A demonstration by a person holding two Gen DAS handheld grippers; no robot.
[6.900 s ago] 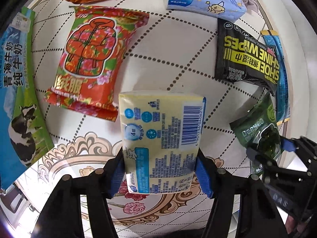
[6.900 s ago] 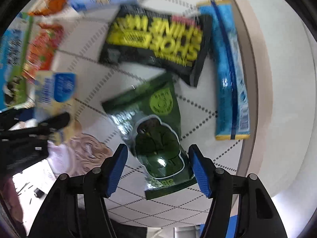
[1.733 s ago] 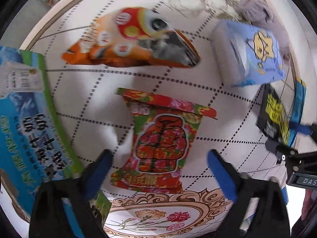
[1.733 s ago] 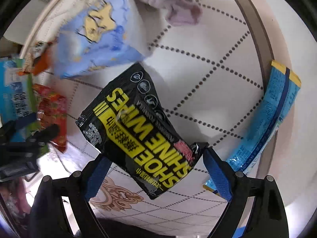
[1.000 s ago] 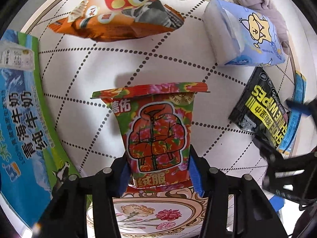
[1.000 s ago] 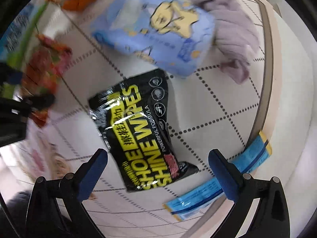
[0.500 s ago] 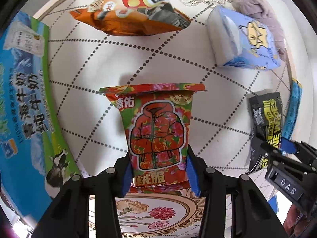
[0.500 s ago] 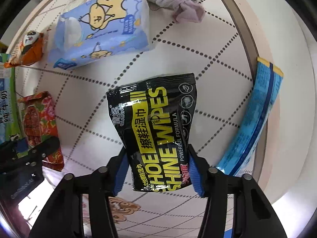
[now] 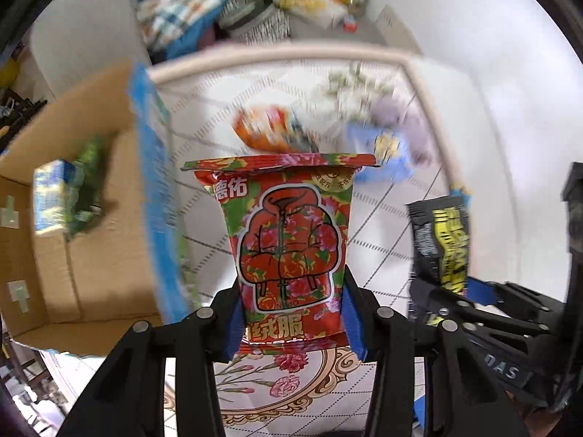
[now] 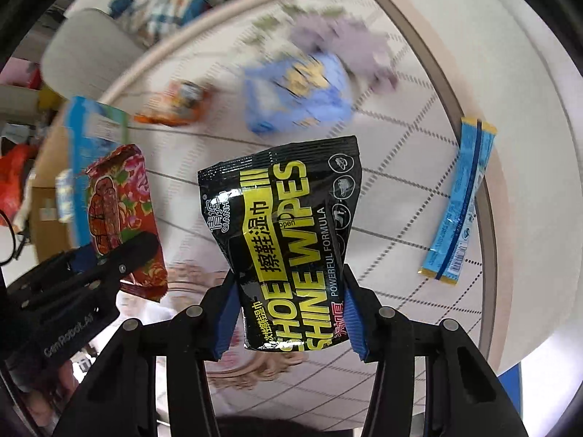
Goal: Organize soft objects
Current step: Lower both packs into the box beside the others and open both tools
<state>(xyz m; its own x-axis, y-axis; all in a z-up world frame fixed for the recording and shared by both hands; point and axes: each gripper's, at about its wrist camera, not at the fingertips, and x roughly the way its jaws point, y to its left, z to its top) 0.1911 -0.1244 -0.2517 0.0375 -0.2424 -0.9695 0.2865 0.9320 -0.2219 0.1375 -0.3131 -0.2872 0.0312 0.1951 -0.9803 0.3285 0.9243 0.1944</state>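
Observation:
My left gripper is shut on a red floral packet, held upright above the patterned table. The right wrist view shows that same packet at the left, in the left gripper's black fingers. My right gripper is shut on a black and yellow shoe-wipes pack, lifted off the table. From the left wrist camera, the wipes pack hangs at the right. An open cardboard box lies to the left, with a blurred yellow pack and a green pouch inside.
On the table below lie a blue tissue pack, an orange snack bag, a purple cloth and a blue stick packet at the right rim. A large blue milk bag borders the box. Clutter sits beyond the table.
Both grippers have risen off the table with their packs. The table objects have shrunk and blurred, and the cardboard box has come into the left wrist view.

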